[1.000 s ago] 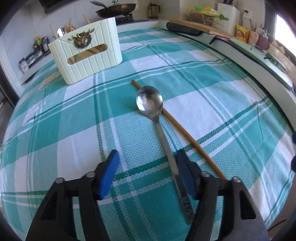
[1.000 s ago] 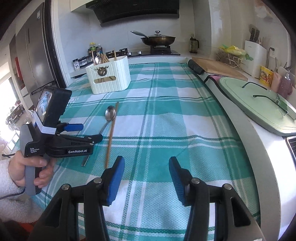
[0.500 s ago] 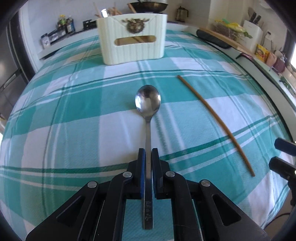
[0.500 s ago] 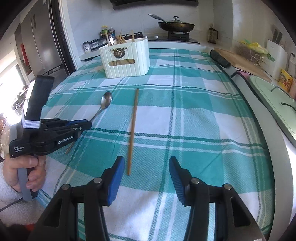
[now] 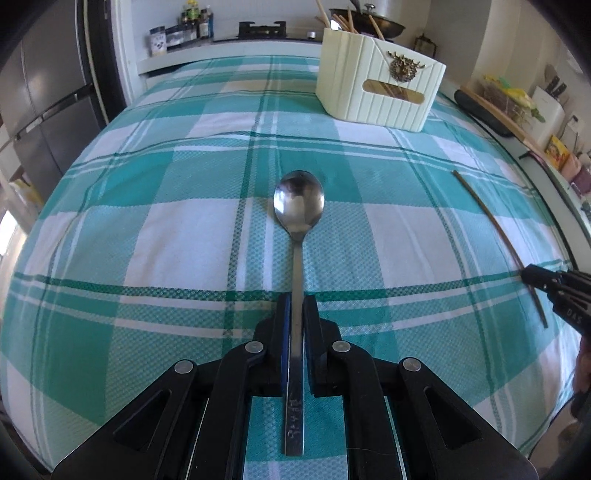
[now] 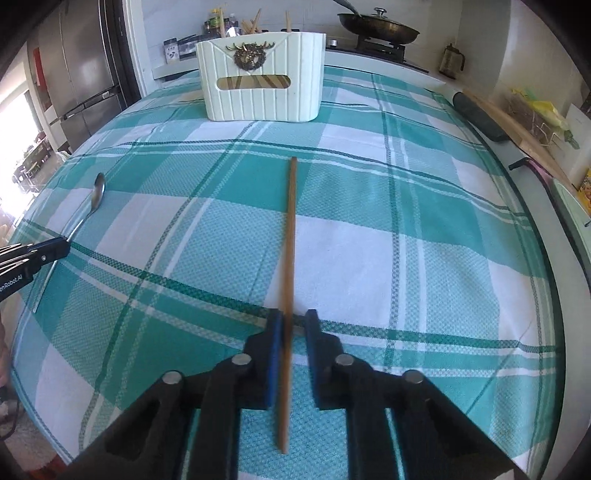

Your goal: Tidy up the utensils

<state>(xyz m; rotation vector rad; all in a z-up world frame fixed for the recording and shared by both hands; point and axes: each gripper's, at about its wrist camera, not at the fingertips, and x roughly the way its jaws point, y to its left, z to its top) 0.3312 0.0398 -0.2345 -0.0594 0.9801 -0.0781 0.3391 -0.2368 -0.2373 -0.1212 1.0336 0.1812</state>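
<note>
A kitchen, daylight coming in, and a counter under a teal-and-white checked cloth, with a wok on the stove beyond its far edge. Standing toward that far edge is the cream utensil caddy, chopsticks and handles poking out of its top.

Left gripper first: jaws drawn narrow, clamped on the handle of the steel spoon. The bowl faces up and points toward the far edge; the handle end sticks out behind the pads. Whether the spoon is off the cloth, I cannot tell.

Now the right gripper, near the front edge: jaws nearly together around the single wooden chopstick. The left pad is on the stick; on the other side a thin gap shows, so this is no firm grip. The chopstick runs straight toward the caddy, its tip well short of it. Spoon and chopstick lie well apart, spoon toward the left edge.
</note>
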